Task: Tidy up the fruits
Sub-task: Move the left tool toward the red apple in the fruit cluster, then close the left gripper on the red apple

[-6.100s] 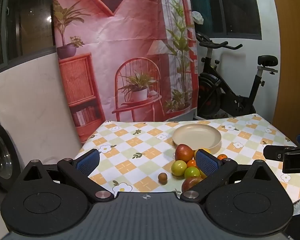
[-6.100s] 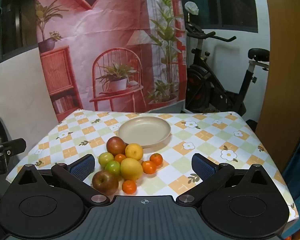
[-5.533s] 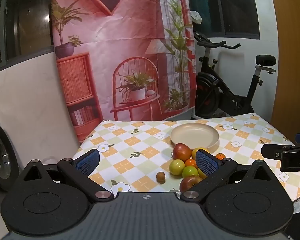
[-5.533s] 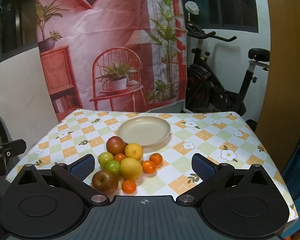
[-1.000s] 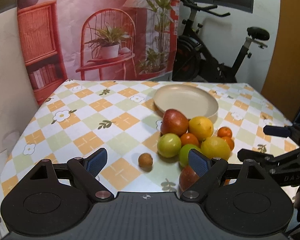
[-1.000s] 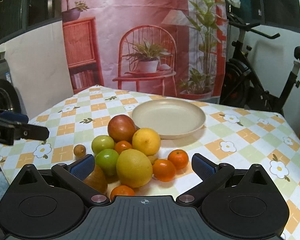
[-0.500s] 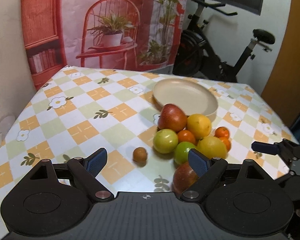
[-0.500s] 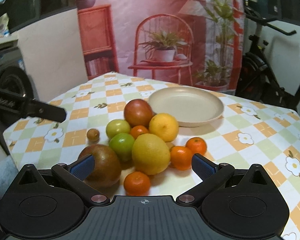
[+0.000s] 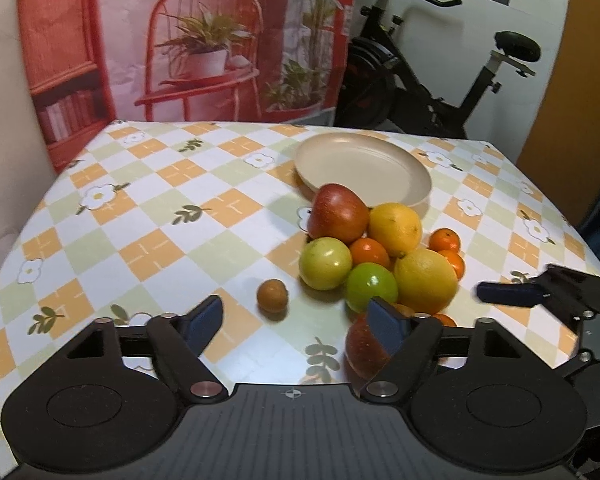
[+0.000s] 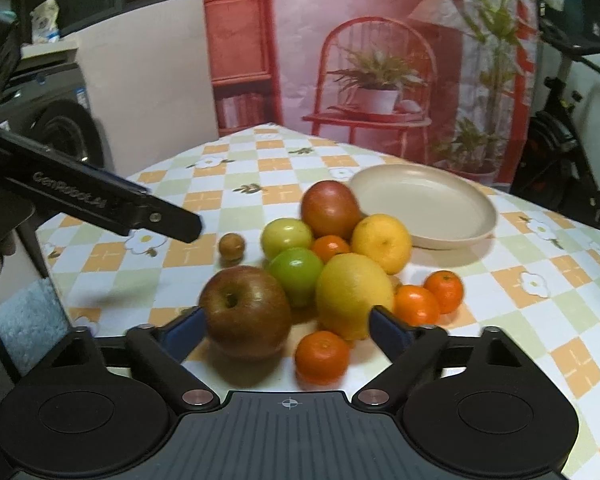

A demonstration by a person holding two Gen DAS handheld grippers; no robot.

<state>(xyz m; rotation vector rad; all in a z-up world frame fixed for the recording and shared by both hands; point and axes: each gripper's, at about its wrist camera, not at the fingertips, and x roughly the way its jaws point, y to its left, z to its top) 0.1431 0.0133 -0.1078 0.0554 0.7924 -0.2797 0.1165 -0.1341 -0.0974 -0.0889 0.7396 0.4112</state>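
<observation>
Both grippers approach the fruit pile, which lies on the table [image 9: 148, 208] just in front of the empty plate [image 10: 432, 200]. The left gripper [image 9: 296, 316] and right gripper [image 10: 284, 326] stand spread, jaws just narrowing (nothing pinched), the right straddling the brown apple [image 10: 246, 312] and a tangerine [image 10: 322, 354], presumably pre-sizing for a pick.

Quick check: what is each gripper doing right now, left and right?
Left gripper: open, holding nothing; jaws have just been closing.
Right gripper: open, holding nothing; jaws have just been closing.

left tongs [image 9: 296, 322], right tongs [image 10: 286, 326], both narrowing, unclamped
</observation>
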